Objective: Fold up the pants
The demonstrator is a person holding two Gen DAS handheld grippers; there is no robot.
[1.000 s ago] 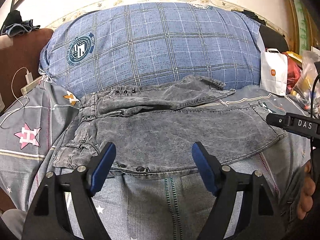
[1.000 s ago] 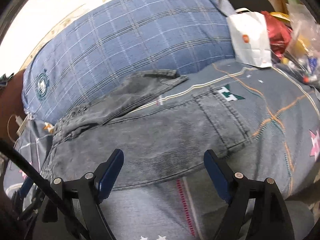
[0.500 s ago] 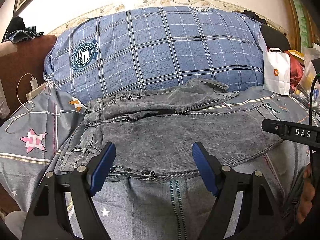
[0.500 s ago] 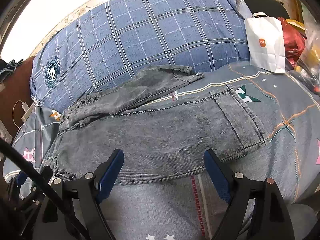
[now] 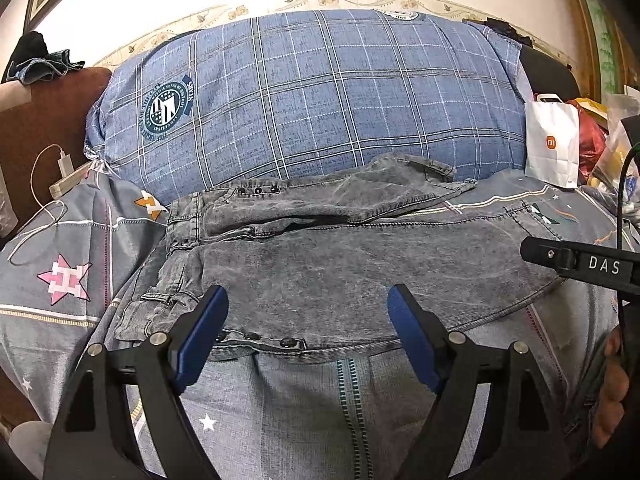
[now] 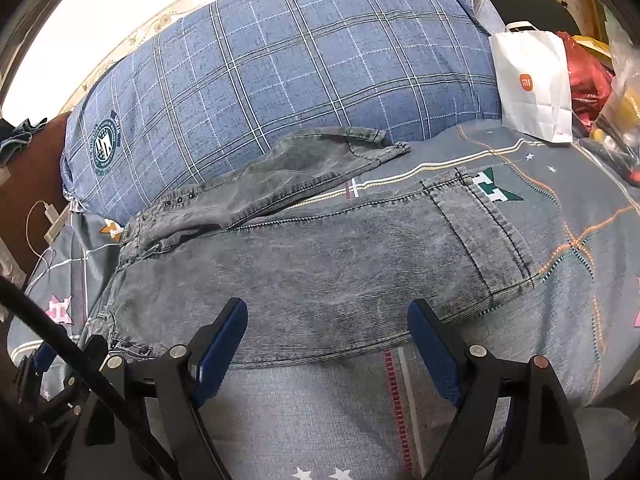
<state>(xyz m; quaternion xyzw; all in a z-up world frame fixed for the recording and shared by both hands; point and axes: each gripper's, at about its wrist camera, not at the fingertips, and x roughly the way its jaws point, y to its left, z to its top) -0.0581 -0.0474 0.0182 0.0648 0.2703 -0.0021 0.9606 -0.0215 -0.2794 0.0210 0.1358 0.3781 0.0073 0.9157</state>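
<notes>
Grey bedding printed with stars and stripes covers the bed [image 5: 72, 240] where I am working, and the grey washed-denim pants [image 5: 360, 280] lie spread across the middle of it. Their waistband sits toward my left, the legs run off to my right. One leg lies flat and wide nearest me, its cuffed hem [image 6: 492, 236] ending on the sheet; the other leg [image 6: 304, 168] angles away behind it, its end resting against the foot of the big pillow. A row of dark snaps [image 5: 260, 336] shows along the near edge at the waist end.

My left claw [image 5: 308, 332] hangs just over that near edge, blue pads spread wide with nothing between them. My right claw [image 6: 328, 344] hovers over the near edge of the flat leg, likewise spread and empty.

Behind the pants a blue plaid pillow [image 5: 320, 100] with a round crest fills the back. A white paper bag [image 6: 532, 80] stands to its right beside red and yellow plastic bags [image 6: 592, 76]. On the far left a white charger and cable [image 5: 60, 176] lie at the bed's edge.
</notes>
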